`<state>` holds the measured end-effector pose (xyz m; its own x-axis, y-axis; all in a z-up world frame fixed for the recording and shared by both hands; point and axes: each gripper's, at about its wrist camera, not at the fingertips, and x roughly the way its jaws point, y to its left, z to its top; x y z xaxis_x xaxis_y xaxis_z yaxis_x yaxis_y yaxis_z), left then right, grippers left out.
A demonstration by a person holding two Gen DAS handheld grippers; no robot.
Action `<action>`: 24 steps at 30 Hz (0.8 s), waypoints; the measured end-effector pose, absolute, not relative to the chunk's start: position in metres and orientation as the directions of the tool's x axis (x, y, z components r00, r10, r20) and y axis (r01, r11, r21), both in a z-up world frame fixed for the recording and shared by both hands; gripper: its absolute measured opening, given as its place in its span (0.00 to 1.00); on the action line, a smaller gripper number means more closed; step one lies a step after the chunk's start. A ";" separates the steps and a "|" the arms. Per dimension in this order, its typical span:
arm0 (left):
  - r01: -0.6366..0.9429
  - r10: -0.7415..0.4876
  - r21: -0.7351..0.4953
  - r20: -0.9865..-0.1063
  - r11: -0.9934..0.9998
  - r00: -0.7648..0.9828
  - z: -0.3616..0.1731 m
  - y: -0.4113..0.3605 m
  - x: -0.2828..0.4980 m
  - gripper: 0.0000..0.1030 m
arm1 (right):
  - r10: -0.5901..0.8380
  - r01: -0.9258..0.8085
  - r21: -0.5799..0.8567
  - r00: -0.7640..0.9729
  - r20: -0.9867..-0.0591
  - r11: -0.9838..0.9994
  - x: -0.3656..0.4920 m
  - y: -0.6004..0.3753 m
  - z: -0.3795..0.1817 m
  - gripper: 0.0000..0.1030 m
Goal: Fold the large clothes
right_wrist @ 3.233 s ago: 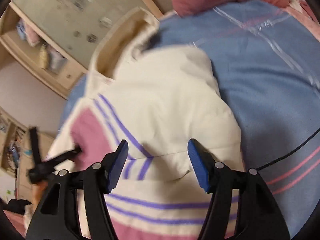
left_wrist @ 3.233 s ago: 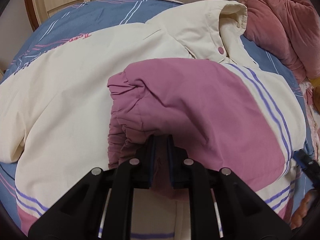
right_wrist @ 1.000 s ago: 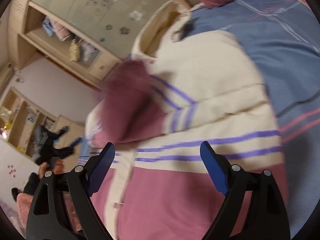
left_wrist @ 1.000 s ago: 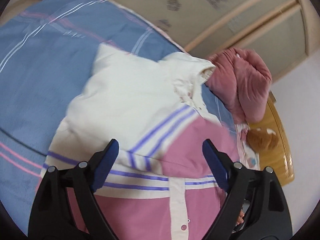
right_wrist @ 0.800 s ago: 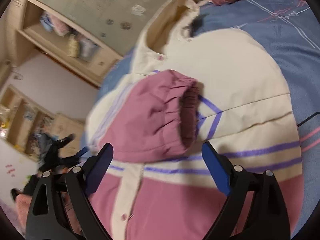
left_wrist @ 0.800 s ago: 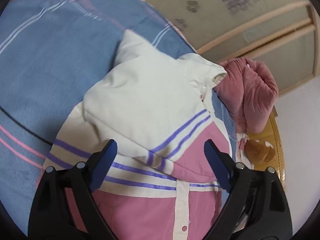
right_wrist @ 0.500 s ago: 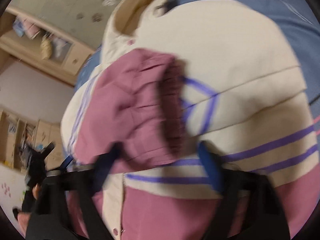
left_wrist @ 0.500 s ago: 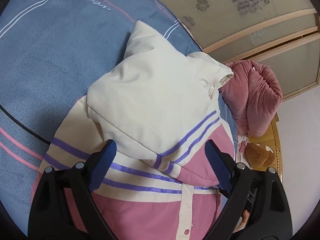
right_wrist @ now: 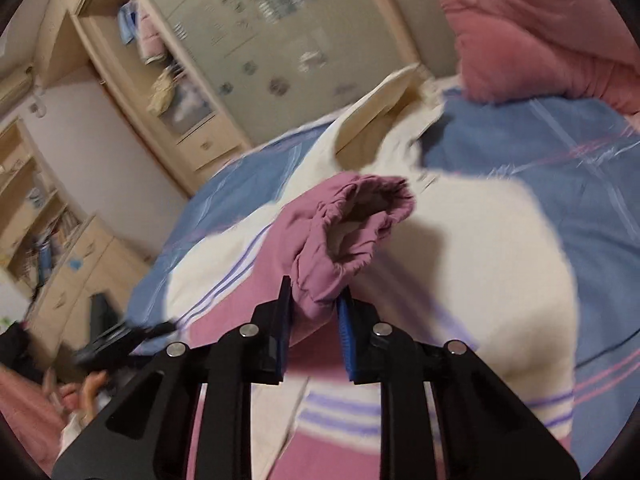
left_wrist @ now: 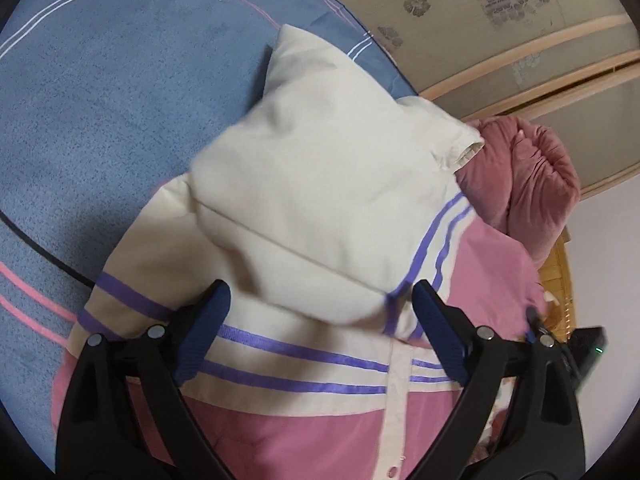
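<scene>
A big jacket [left_wrist: 320, 208] in cream and pink with purple stripes lies on the bed [left_wrist: 100, 92], which has a blue cover with thin white and pink lines. One cream sleeve is folded across the front of the jacket. The bottom of the jacket runs out of the picture in both views, so its hem cannot be seen.

The left hand-held gripper [left_wrist: 318, 312] hangs over the jacket with its two blue-tipped fingers wide apart and nothing between them. Its black frame hides part of the pink lower half of the jacket.

The right hand-held gripper [right_wrist: 314, 304] is squeezed together on the pink sleeve cuff [right_wrist: 352, 232]. The cuff stands up and its round opening faces the camera. The part of the cuff between the fingers is hidden. The right wrist view is blurry, so the stripes and the collar [right_wrist: 380, 108] look smeared.

A pink blanket [left_wrist: 528, 184] is bunched up at the head of the bed, just beside the collar. Past the bed stands a wooden wardrobe [right_wrist: 192, 80] with things on its shelves that are too blurry to name. A dark shape at the left edge of the right wrist view is also too blurry to make out.
</scene>
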<state>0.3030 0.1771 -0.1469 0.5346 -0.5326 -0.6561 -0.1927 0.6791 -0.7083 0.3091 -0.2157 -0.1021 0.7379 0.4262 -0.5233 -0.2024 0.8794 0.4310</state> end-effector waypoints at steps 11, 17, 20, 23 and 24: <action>-0.228 -0.534 -0.812 -0.537 0.538 0.654 -0.123 0.216 0.287 0.91 | 0.419 0.015 0.542 0.616 -0.667 0.840 0.345 -0.264 -0.184 0.64; -0.226 -0.564 -0.836 -0.512 0.500 0.648 -0.119 0.210 0.299 0.91 | 0.332 0.016 0.485 0.708 -0.623 0.875 0.317 -0.267 -0.144 0.68; -0.247 -0.602 -0.840 -0.523 0.483 0.603 -0.132 0.199 0.308 0.91 | 0.373 -0.025 0.507 0.707 -0.600 0.862 0.307 -0.253 -0.139 0.68; -0.265 -0.579 -0.841 -0.523 0.472 0.625 -0.139 0.197 0.314 0.91 | 0.432 -0.113 0.505 0.694 -0.576 0.856 0.302 -0.231 -0.132 0.68; -0.266 -0.570 -0.850 -0.507 0.454 0.647 -0.140 0.200 0.316 0.91 | 0.446 -0.145 0.492 0.685 -0.576 0.858 0.302 -0.221 -0.128 0.68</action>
<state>0.3161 0.2000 -0.1403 0.6470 -0.5698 -0.5067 -0.2664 0.4537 -0.8504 0.3016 -0.2215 -0.1279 0.6847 0.4463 -0.5762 -0.1453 0.8583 0.4922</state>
